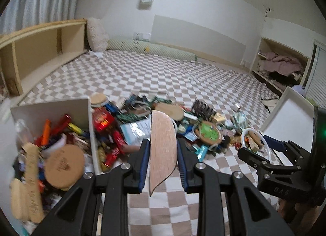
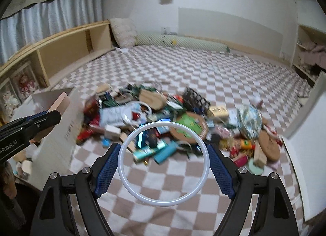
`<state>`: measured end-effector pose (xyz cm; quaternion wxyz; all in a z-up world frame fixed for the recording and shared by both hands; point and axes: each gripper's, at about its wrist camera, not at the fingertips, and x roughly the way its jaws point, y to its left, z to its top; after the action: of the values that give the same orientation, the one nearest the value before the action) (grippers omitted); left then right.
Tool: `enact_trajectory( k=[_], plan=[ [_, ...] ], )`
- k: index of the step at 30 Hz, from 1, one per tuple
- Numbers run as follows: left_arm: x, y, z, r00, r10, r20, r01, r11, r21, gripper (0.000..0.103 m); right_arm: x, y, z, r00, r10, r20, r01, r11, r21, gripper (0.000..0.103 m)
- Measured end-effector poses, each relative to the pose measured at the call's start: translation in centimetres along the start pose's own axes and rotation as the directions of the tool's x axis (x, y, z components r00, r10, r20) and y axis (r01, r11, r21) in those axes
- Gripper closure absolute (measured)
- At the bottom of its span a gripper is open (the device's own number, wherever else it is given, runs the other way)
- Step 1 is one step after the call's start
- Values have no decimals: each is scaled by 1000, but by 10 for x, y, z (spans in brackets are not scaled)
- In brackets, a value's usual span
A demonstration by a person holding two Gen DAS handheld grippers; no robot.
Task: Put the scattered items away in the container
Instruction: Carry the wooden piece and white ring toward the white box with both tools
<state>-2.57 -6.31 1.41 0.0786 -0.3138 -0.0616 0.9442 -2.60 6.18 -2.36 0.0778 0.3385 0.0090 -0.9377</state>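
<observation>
Left wrist view shows our left gripper [image 1: 163, 150] clamping a wooden piece [image 1: 162, 150] edge-on, ready for the box [image 1: 89, 125] left of the jaws, while our right gripper [image 2: 164, 161] pinches a white ring [image 2: 204, 150] across its width.

A bed covered by a checkered brown-and-white blanket [image 1: 167, 77] carried everything. A white box [image 1: 89, 134] stood on it at the left, holding markers, cork discs and wooden pieces. Just beside the box, a heap of small things [image 2: 163, 113] lay straight on the blanket: a red packet [image 1: 101, 121], a brown comb [image 1: 203, 109], a round cork mat with a green face [image 2: 189, 125], a teal tube [image 2: 146, 152] and a plain cork disc [image 2: 269, 146] at the heap's right edge. A second white box [image 1: 293, 113] stood at the right. At the far end, a fluffy cushion [image 2: 124, 32] and a long green bolster [image 2: 179, 41] lay against the wall.
</observation>
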Motion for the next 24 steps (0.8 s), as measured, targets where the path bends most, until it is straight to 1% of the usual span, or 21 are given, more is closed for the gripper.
enact_trajectory(
  k=[7,13,17,24],
  plan=[
    [-26,31,17,997,68,36,-68,998,-2,77,-8,33,29,997,63,41,-61,998,-34,18],
    [-43,60,21,992,126,29,-126,992,-9,77,-9,63,45,990,130,48,-127,990,-56,18],
    [-56,85,19,985,173,22,-172,985,-21,77,-5,84,51,984,172,38,-168,982,-87,18],
    [-72,128,17,973,230,3,-229,971,-64,77,6,120,55,974,228,6,-226,968,-111,18]
  ],
)
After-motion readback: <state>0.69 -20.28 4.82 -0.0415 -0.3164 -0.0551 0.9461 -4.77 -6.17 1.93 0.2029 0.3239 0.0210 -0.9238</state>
